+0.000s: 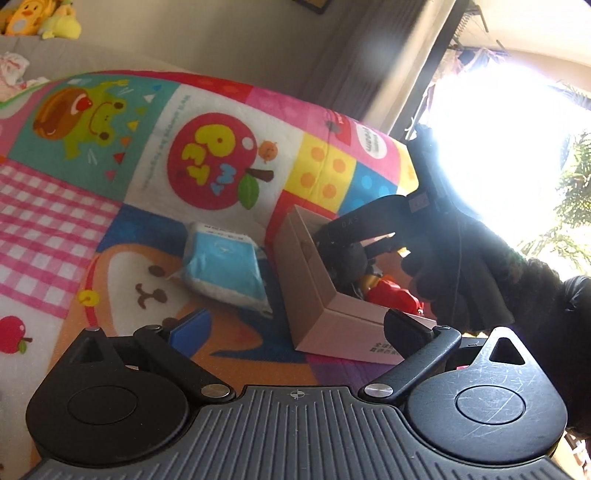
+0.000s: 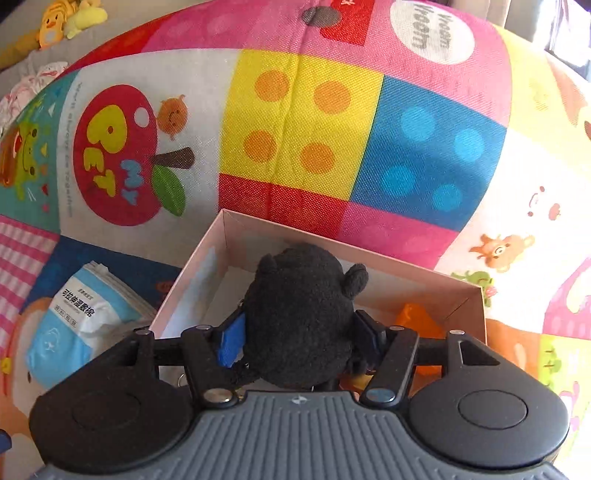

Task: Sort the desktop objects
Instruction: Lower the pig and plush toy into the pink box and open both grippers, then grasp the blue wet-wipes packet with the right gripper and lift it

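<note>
An open pale cardboard box (image 2: 207,258) stands on a colourful cartoon mat. My right gripper (image 2: 301,336) is shut on a black plush toy (image 2: 299,314) with small round ears and holds it over the box's opening. In the left wrist view that gripper (image 1: 351,243) reaches down into the box (image 1: 306,266) with the plush (image 1: 351,256), held by a black-gloved hand (image 1: 461,266). My left gripper (image 1: 295,326) is open just before the box's near corner, nothing gripped. A blue-and-white wipes packet (image 1: 225,269) lies left of the box.
A red toy (image 1: 391,295) and an orange piece (image 2: 417,317) lie inside the box. The mat (image 2: 303,110) spreads beyond it. Yellow plush toys (image 1: 44,18) sit on a grey sofa at the far left. A bright window glares at the right.
</note>
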